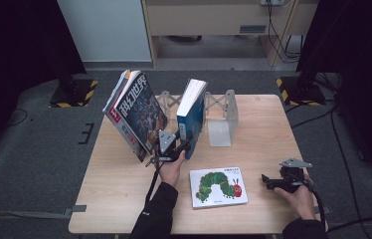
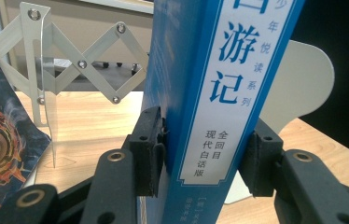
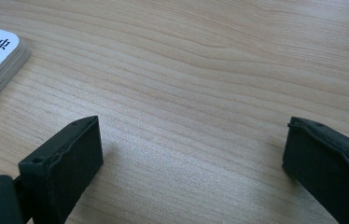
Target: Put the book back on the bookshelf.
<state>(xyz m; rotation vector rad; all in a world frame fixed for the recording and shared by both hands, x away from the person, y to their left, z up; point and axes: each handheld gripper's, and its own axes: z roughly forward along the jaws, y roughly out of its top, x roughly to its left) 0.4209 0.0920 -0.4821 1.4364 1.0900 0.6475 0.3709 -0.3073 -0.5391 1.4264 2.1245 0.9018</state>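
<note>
Between the left gripper's [image 2: 200, 154] pads, the blue book [image 2: 210, 93] is clamped upright for shelving (right gripper [image 3: 191, 154] is kept open, empty).

We see the left gripper [image 1: 186, 145] closed on the lower spine of the blue book [image 1: 192, 115], which stands tilted. Left of this book leans a magazine [image 1: 137, 113]; right of it stands the grey bookend [image 1: 220, 124]. In front of it lies a caterpillar book [image 1: 218, 186], with the right gripper [image 1: 265, 180] farther right.
</note>
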